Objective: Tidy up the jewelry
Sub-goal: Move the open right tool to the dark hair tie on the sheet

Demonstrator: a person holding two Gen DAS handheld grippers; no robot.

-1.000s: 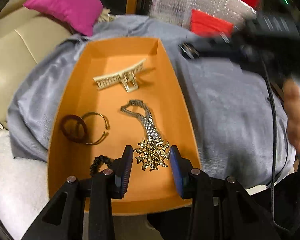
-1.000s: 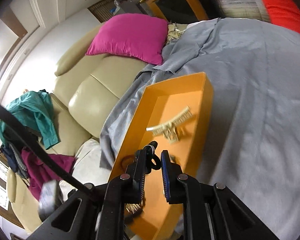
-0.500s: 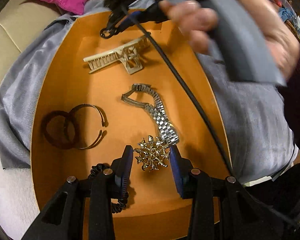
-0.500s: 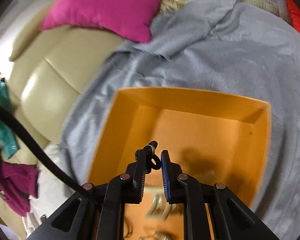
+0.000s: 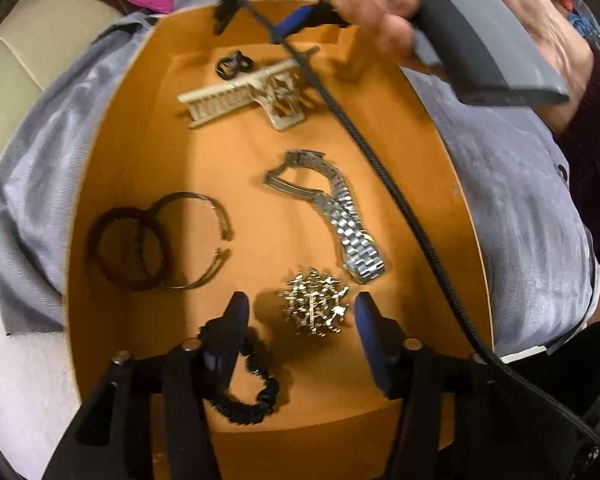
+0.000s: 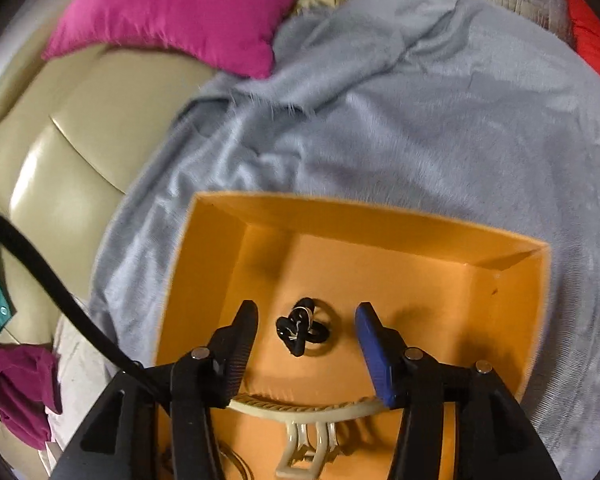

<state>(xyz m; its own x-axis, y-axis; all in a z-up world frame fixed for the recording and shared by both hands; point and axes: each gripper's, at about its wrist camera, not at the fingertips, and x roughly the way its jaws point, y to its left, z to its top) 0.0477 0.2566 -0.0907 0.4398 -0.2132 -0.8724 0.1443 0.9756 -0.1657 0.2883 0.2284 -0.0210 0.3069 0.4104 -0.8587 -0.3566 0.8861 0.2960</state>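
An orange tray [image 5: 112,184] lies on a grey blanket and holds the jewelry. My left gripper [image 5: 300,312] is open low over the tray, its jaws either side of a spiky silver brooch [image 5: 314,302]. A silver watch band [image 5: 336,212], a cream hair claw [image 5: 252,94], a thin bangle [image 5: 204,240], a dark ring bracelet [image 5: 126,254] and a black coiled band [image 5: 252,396] lie in the tray. My right gripper [image 6: 306,334] is open over the tray's far end [image 6: 380,226], above a small black knotted piece [image 6: 300,326], which also shows in the left wrist view [image 5: 232,64].
A grey blanket [image 6: 420,120] covers the surface around the tray. A beige sofa [image 6: 80,140] with a magenta pillow [image 6: 180,12] stands at the left. The right gripper's black cable [image 5: 400,208] crosses the tray's right side. The person's hand [image 5: 380,4] holds the right gripper.
My right gripper has opened and let go of the small black knotted piece, which now lies at the tray's far end. My left gripper has stayed open over the brooch.
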